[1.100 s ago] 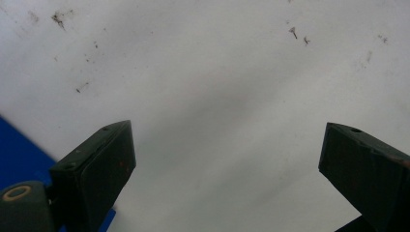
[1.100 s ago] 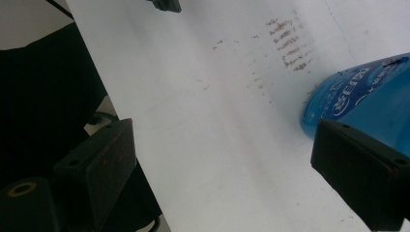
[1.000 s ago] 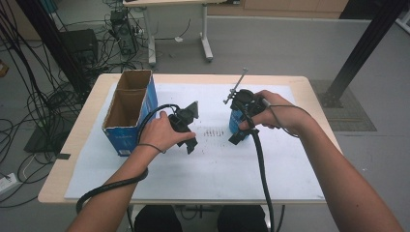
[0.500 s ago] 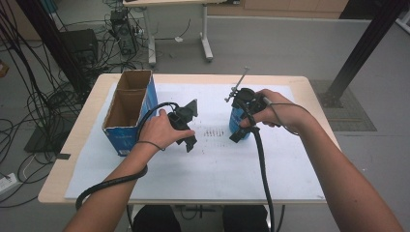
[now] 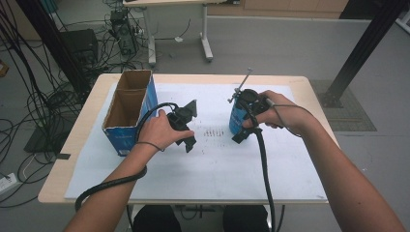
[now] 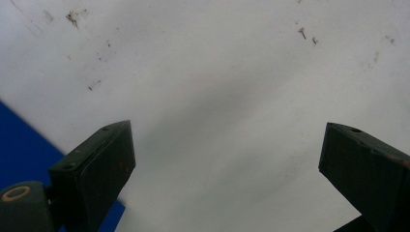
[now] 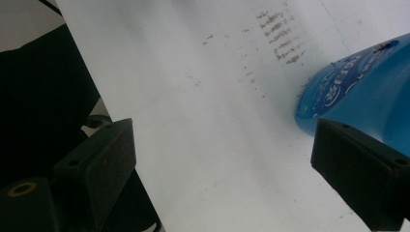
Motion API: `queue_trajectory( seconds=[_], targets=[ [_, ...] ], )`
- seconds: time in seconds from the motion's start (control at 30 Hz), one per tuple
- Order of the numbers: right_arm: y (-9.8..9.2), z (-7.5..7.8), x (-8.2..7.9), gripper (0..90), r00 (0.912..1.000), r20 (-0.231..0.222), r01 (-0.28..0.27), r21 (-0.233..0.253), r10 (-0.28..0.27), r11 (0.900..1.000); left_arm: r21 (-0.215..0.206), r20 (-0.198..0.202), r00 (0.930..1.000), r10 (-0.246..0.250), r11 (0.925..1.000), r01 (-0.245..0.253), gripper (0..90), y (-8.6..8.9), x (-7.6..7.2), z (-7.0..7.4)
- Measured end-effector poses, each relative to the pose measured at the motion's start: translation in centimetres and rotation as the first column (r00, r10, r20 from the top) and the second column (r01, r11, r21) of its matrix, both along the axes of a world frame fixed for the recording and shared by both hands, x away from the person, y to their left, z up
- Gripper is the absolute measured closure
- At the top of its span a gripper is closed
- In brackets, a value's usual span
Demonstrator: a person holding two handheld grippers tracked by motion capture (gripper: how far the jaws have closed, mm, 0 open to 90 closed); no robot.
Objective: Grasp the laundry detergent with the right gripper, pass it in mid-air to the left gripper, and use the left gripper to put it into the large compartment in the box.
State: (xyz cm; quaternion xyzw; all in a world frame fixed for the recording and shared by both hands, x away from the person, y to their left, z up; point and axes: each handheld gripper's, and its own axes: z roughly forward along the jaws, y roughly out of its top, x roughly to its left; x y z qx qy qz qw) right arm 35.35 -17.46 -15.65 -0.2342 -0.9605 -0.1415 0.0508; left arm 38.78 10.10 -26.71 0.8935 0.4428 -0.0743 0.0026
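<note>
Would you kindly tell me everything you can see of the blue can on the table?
The blue can is a cylinder with a glossy blue wall and pale printed lettering, which the right gripper view shows close up. It stands on the white sheet, right of centre, seemingly upright. The right gripper, jaws open, is right beside it, one jaw close against its wall; whether they touch is unclear. The gripper and hand hide its top.
</note>
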Motion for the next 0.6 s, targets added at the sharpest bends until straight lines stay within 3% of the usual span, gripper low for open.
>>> queue_trajectory(
  seconds=[0.6],
  targets=[
    [-1.4,-0.1,-0.7,8.3,0.9972,0.006,0.075,-0.023,-0.075,0.997,0.002,-0.001,1.0000,-0.009,1.0000,0.009,6.0,-0.1,-0.2,0.2]
  ],
)
